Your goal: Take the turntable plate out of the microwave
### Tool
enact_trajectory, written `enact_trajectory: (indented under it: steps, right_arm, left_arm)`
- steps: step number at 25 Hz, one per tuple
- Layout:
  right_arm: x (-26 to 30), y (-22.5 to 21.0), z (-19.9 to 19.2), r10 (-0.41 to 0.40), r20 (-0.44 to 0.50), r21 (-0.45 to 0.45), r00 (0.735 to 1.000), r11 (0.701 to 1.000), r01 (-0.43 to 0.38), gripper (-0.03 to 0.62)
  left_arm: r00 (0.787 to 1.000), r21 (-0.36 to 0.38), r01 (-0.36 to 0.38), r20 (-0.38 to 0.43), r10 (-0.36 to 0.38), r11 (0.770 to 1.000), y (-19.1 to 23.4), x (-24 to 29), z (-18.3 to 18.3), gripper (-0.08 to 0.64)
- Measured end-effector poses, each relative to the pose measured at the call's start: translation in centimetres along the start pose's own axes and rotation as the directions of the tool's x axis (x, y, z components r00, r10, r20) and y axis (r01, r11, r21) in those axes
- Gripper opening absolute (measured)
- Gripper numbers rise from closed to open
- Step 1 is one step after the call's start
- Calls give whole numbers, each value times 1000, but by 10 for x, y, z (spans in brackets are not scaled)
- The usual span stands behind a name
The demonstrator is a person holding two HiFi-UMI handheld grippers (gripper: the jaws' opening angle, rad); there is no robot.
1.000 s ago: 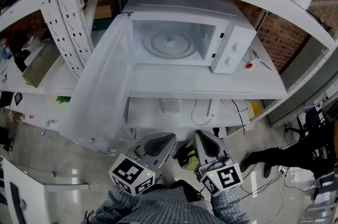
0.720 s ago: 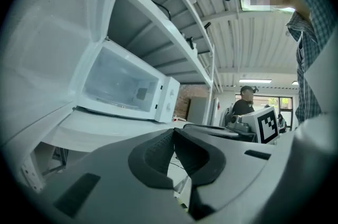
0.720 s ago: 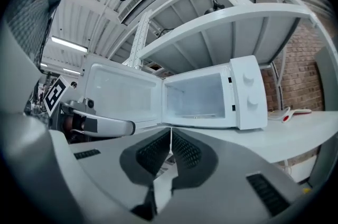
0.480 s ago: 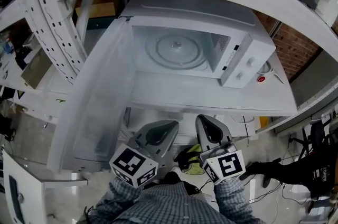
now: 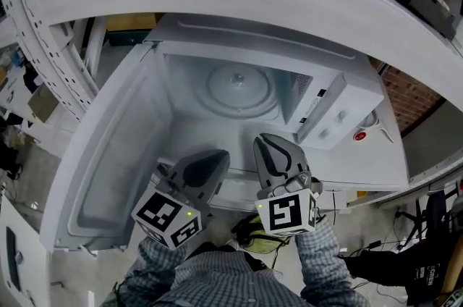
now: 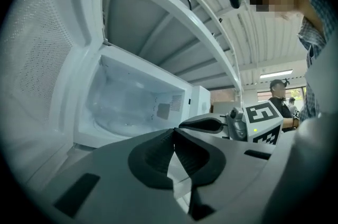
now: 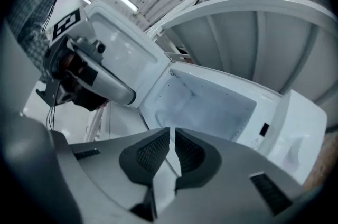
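Microwave (image 5: 340, 114) holds the glass turntable plate (image 5: 239, 87) on its floor, twelve o'clock of the left gripper (image 5: 215, 157) and right gripper (image 5: 265, 142) — door (image 5: 101, 161) open at nine. Both pairs of jaws are pressed together, empty. Plate's rim is faint against the white cavity.

The head view looks steeply down at the open microwave (image 5: 246, 45); both gripper views face its cavity from nearby.

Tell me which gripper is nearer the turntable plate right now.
Right, narrowly. The right gripper is just outside the microwave opening, in front of the turntable plate; the left gripper is slightly farther back, beside the open door.
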State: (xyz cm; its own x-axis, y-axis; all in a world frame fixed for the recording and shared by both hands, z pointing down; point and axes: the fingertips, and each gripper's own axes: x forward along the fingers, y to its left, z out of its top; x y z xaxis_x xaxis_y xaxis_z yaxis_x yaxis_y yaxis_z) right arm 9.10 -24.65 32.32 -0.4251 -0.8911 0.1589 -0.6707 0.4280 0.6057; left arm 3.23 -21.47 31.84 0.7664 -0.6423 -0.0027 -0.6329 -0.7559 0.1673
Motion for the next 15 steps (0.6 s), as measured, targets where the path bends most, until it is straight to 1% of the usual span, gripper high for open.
enact_trajectory:
  steps: [2, 4, 6, 7, 9, 11, 13, 14, 15]
  right_arm:
    - [17, 1, -2, 10, -43, -140, 999, 990, -16, 20]
    - [32, 8, -5, 26, -95, -279, 995, 959, -52, 20]
    - [44, 16, -10, 46, -143, -371, 989, 923, -97, 21]
    - [50, 20, -13, 57, -169, -399, 984, 909, -121, 24]
    - [59, 26, -18, 72, -214, -433, 974, 887, -160, 104]
    - [67, 27, -20, 54, -244, -472, 968, 865, -168, 106]
    - [76, 24, -22, 18, -273, -528, 962, 833, -166, 106]
    - [80, 23, -24, 10, -290, -547, 957, 819, -174, 106]
    - [83, 24, -26, 13, -307, -554, 952, 811, -190, 106]
  left_arm:
    - [999, -28, -31, 17, 32, 999, 12, 3, 4, 9]
    - [998, -66, -52, 30, 54, 996, 24, 6, 7, 9]
    - [997, -88, -70, 32, 73, 994, 33, 10, 8, 9]
    - [996, -101, -74, 33, 78, 992, 36, 13, 8, 9]
    - [996, -142, -72, 42, 79, 987, 40, 18, 10, 9]
    - [995, -173, -70, 53, 80, 982, 45, 20, 12, 9]
    - [995, -187, -71, 59, 83, 980, 50, 22, 13, 9]
    - [995, -197, -68, 60, 81, 978, 52, 22, 13, 9]
    - [995, -210, -61, 63, 76, 976, 53, 21, 13, 9]
